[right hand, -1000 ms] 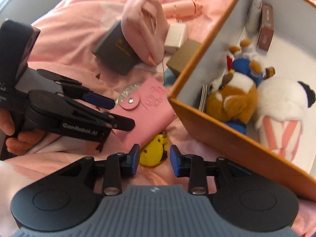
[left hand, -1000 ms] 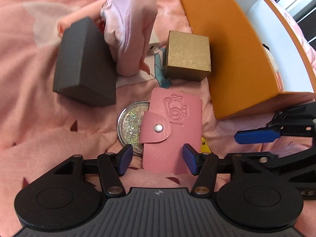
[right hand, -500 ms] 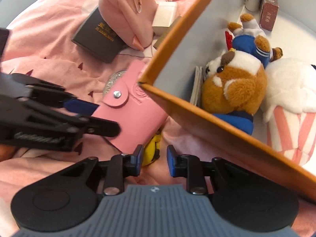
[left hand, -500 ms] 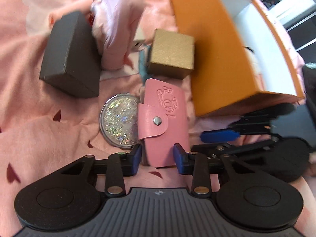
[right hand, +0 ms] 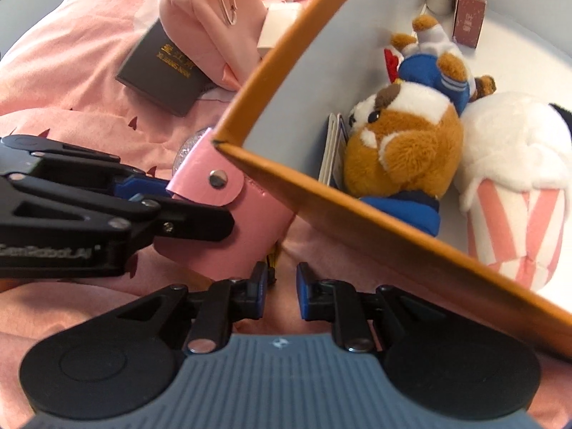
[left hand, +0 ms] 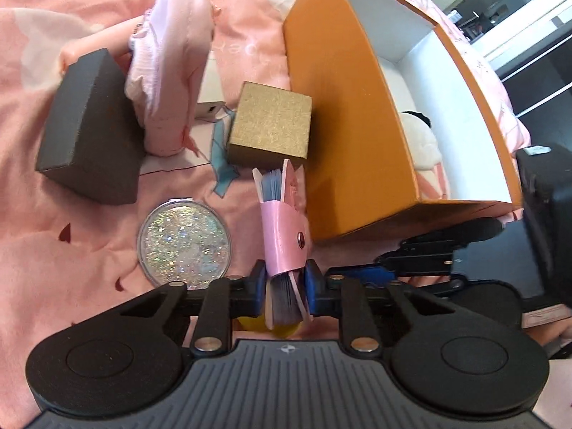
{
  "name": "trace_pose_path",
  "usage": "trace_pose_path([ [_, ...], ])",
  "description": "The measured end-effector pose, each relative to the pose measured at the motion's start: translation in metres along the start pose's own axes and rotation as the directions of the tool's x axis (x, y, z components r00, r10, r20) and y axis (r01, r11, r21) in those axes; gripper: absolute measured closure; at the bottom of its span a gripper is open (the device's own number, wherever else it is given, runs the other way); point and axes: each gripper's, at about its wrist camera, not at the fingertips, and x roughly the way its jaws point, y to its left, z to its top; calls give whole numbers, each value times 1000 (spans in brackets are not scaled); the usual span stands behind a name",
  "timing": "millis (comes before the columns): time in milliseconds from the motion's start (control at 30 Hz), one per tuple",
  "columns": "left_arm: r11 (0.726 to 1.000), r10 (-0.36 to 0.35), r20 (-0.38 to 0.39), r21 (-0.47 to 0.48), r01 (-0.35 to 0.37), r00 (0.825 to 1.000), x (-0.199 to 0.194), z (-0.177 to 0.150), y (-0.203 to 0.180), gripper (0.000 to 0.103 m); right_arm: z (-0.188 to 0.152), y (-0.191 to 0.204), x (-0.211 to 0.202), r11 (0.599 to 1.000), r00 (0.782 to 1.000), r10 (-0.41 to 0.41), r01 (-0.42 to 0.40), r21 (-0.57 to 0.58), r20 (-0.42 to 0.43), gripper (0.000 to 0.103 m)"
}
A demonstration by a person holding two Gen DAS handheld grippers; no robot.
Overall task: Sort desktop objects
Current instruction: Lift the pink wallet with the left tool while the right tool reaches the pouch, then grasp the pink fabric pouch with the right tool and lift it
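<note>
Pink snap-flap card wallet (left hand: 284, 228) clamped edge-on between left gripper (left hand: 285, 286) fingers, raised off pink blanket (left hand: 71, 250), just beside near corner of orange cardboard box (left hand: 339, 107). Right gripper (right hand: 280, 287) open, holding nothing, below that corner.

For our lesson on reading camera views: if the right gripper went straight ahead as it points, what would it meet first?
The right gripper, empty with a narrow gap between its fingers, points at the pink cloth, then the orange cardboard box wall. Probably the wall first, though depth is unclear.
</note>
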Motion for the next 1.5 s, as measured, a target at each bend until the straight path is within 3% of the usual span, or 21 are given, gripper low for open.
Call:
trace_pose_path([
  [233, 996, 87, 58, -42, -84, 995, -31, -5, -2, 82, 2, 11, -22, 996, 995, 75, -71, -56, 70, 83],
  [433, 990, 132, 171, -63, -123, 976, -80, -7, -5, 82, 14, 32, -58, 979, 972, 169, -147, -143, 162, 82],
  [600, 978, 208, 288, -97, -187, 935, -121, 1, -7, 82, 39, 48, -86, 974, 939, 186, -138, -179, 290, 81],
  [667, 970, 242, 332, -110, -217, 912, -134, 6, -5, 82, 55, 61, -78, 979, 930, 154, -98, -177, 334, 68],
  [767, 954, 299, 375, -136, -267, 877, -145, 14, 2, 82, 72, 65, -67, 983, 923, 111, -49, -175, 368, 66],
  [867, 948, 315, 398, -168, -270, 861, -145, 22, 11, 82, 85, 67, -52, 985, 927, 52, 13, -170, 371, 66],
  [1000, 951, 304, 412, -189, -246, 859, -135, 31, 22, 82, 92, 74, -29, 982, 920, -18, 90, -167, 391, 65],
  [1067, 950, 304, 411, -195, -243, 859, -132, 33, 26, 82, 95, 78, -19, 979, 919, -44, 119, -168, 393, 58],
  [1233, 949, 304, 411, -207, -237, 859, -131, 34, 32, 82, 109, 77, 0, 974, 911, -103, 174, -148, 399, 58],
  [1400, 947, 308, 413, -214, -238, 857, -132, 36, 36, 82, 122, 75, 5, 980, 910, -78, 144, -135, 407, 57],
  [1500, 947, 311, 420, -213, -241, 853, -134, 38, 35, 82, 122, 70, 0, 989, 917, -45, 97, -114, 397, 67],
])
